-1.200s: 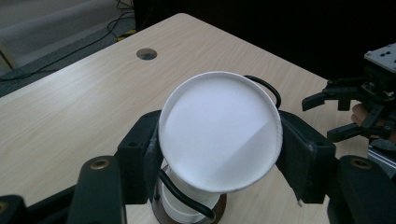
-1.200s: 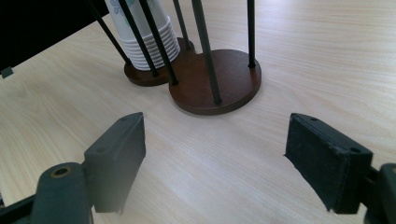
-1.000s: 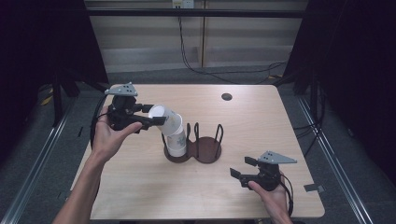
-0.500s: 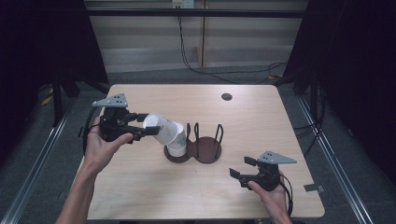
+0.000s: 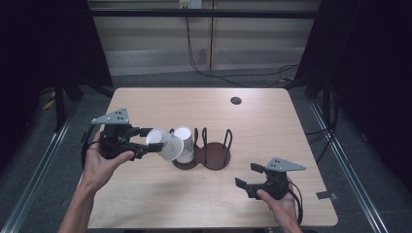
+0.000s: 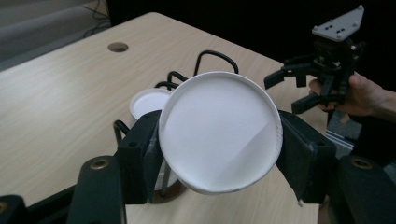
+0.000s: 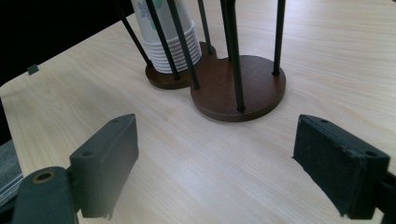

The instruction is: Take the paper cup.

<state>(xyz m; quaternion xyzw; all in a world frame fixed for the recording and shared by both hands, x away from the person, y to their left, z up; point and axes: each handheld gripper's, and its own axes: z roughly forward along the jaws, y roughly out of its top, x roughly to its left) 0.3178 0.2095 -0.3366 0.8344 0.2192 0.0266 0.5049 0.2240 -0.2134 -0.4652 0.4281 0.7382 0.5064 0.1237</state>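
Right gripper (image 5: pixel 245 178) sits low at the near right of the light wooden table (image 5: pixel 291 126), jaws spread wide with nothing between them; they have just been opening. It points toward the dark brown two-bay wooden cup holder with black wire uprights (image 7: pixel 243 88), well apart from it.

Left gripper (image 5: pixel 145 141) clamps a white paper cup (image 5: pixel 163 144) across its rim, cup tipped on its side, mouth facing the gripper camera (image 6: pixel 219 130), just left of the holder and off the table. The stack of white paper cups (image 5: pixel 184 144) stands in the holder's left bay; right bay empty.

Risks, as I judge them:
- Thin paper rim under a side squeeze could buckle or slip out if the grip loosens.
- Tilted cup close to the stack and wire uprights: a swing right could knock the stack or snag a wire, dragging the light holder.
- Nobody steadies the holder; the right gripper is too far off to catch a tip.
- Setting the cup down tilted could let it roll.
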